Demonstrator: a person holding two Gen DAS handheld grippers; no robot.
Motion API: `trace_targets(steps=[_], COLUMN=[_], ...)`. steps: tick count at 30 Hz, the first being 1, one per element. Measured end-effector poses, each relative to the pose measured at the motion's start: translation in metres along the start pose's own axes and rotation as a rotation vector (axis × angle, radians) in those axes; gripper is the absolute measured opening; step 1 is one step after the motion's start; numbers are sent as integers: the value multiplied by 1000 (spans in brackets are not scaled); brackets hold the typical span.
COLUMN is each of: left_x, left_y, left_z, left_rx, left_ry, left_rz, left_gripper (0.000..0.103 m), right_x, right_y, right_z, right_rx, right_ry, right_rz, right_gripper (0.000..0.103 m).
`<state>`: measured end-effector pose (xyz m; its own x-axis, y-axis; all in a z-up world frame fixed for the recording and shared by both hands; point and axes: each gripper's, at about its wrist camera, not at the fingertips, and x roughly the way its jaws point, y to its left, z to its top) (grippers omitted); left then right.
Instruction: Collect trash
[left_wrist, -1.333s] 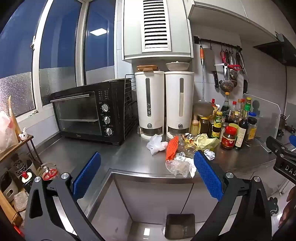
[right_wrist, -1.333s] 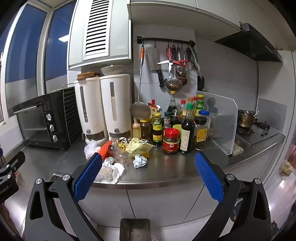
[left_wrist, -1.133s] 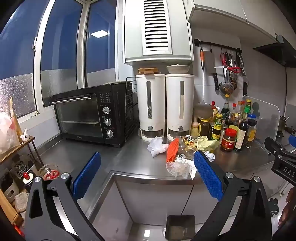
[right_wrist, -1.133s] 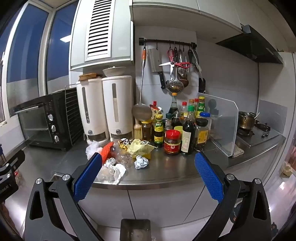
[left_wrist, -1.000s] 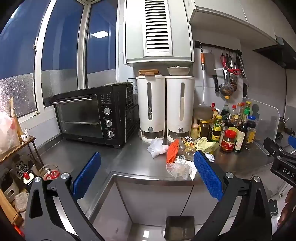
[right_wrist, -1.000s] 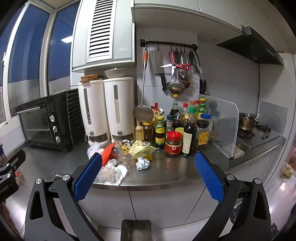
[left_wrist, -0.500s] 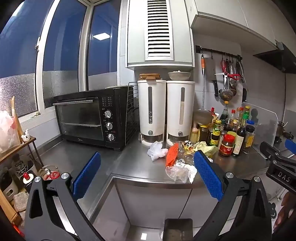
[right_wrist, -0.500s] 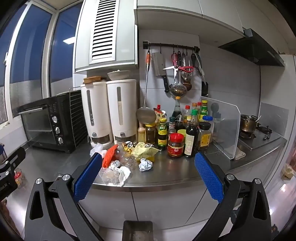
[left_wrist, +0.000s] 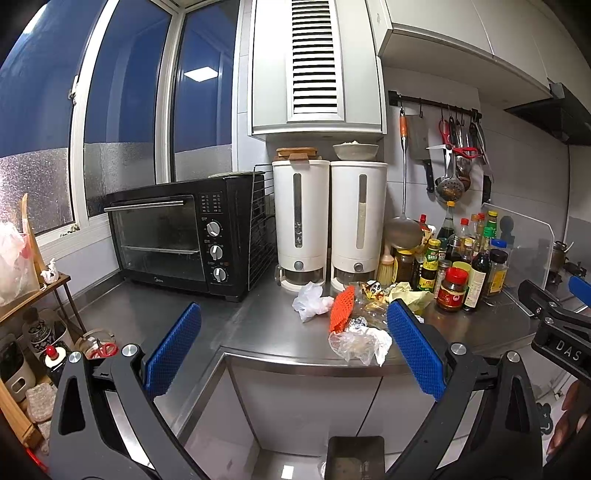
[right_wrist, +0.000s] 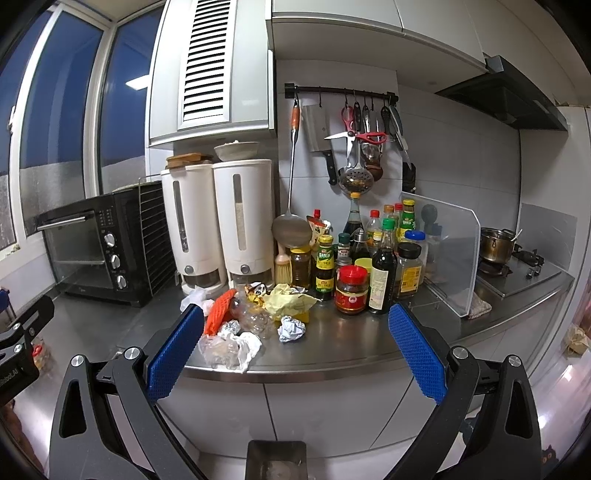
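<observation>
I judge this the approach step: nothing is collected yet. The trash pile (right_wrist: 243, 317) lies on the steel counter (right_wrist: 351, 343) near its front edge, left of the sauce bottles (right_wrist: 380, 266), in front of the white dispensers (right_wrist: 221, 221). My left gripper (left_wrist: 295, 347) and right gripper (right_wrist: 295, 347) both hang short of the counter, jaws spread wide, holding and touching nothing. Next I must advance to the nearest item, the crumpled clear bag (right_wrist: 229, 349), and close on it.

Steel countertop (right_wrist: 351, 347) carrying toaster oven (left_wrist: 177, 240), two white dispensers (right_wrist: 218, 225), condiment bottles (right_wrist: 373, 266), trash pile (right_wrist: 255, 314) near front edge.
</observation>
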<state>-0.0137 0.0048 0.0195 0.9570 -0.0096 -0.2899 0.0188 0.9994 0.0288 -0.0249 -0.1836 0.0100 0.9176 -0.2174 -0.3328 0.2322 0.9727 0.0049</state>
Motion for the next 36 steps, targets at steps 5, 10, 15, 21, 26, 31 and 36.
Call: trace_targets(steps=[5, 10, 15, 21, 26, 31, 36], left_x=[2, 4, 5, 7, 11, 4, 4], left_y=[1, 3, 4, 6, 8, 9, 9], left_z=[0, -1, -2, -1, 0, -3, -3], left_rx=[-2, -2, -5, -5, -4, -8, -6], left_ry=[1, 1, 1, -2, -5, -5, -5], left_rz=[4, 6, 6, 8, 8, 10, 11], left_gripper=[95, 95, 95, 95, 95, 95, 95], right_x=[2, 5, 5, 9, 9, 9, 9], right_y=[-1, 0, 1, 6, 9, 11, 11], right_z=[0, 0, 0, 1, 1, 1, 1], right_rx=[3, 3, 1, -5, -9, -8, -7], right_ry=[4, 6, 6, 4, -1, -2, -5], right_rz=[6, 6, 7, 6, 7, 7, 8], right_gripper=[100, 100, 100, 100, 100, 100, 100])
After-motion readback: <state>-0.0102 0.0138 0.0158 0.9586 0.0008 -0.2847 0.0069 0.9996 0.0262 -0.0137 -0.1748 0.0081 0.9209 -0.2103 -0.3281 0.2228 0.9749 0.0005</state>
